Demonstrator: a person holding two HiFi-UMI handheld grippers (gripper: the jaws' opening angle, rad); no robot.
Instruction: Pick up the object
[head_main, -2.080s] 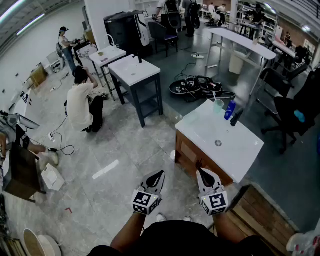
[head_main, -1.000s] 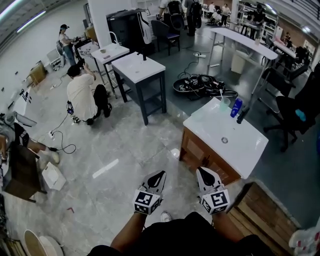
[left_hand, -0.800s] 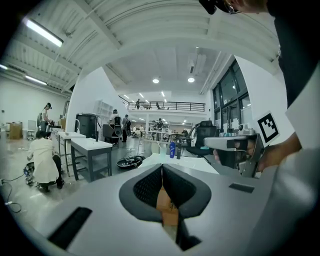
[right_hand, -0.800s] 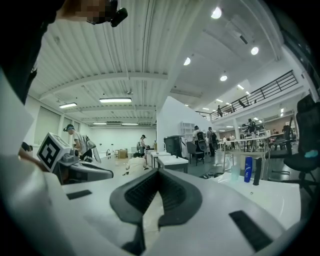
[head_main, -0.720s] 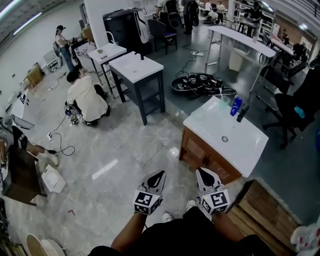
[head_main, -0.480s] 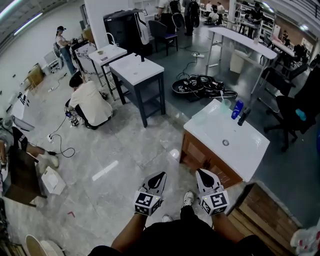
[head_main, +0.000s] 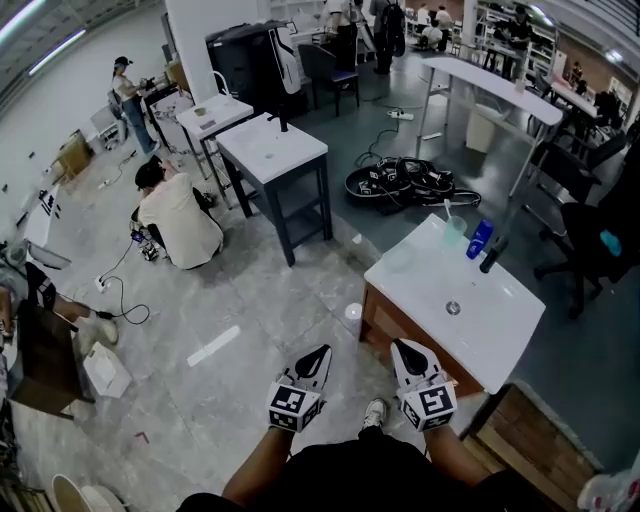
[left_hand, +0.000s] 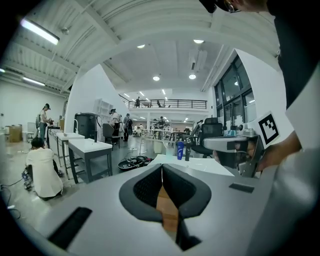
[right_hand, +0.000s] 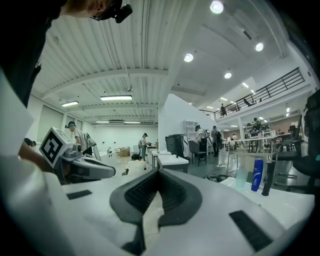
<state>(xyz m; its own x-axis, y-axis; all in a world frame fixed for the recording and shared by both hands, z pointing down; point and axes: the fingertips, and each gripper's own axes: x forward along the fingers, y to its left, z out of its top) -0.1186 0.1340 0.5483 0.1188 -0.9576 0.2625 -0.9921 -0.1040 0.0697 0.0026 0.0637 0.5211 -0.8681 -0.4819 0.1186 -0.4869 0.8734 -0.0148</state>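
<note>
**Both grippers clenched and empty, short of the basin counter**

The left gripper (head_main: 322, 352) has its jaws pressed together at the tips, with nothing between them. The right gripper (head_main: 402, 348) stands the same: jaws together, nothing held. Both are held side by side in front of the person's body, tips pointing forward, over the grey tiled floor (head_main: 250, 310).

Just ahead of the right gripper is a wooden cabinet (head_main: 385, 325) carrying a white basin counter (head_main: 420, 275). Neither gripper touches it.

At the counter's far corner three items stand close together: a blue bottle (head_main: 479, 239), upright; a clear cup (head_main: 456, 230) with a thin stick in it; and a black faucet (head_main: 491, 255). Which of these is the object to pick up cannot be told. All are well apart from both grippers.

Beyond the counter, a tangle of black cables (head_main: 400, 180) lies on the floor. To the left stands a dark-framed table (head_main: 272, 152) with a white top, and beside it a person in a white shirt (head_main: 180, 215) crouches on the floor.
</note>
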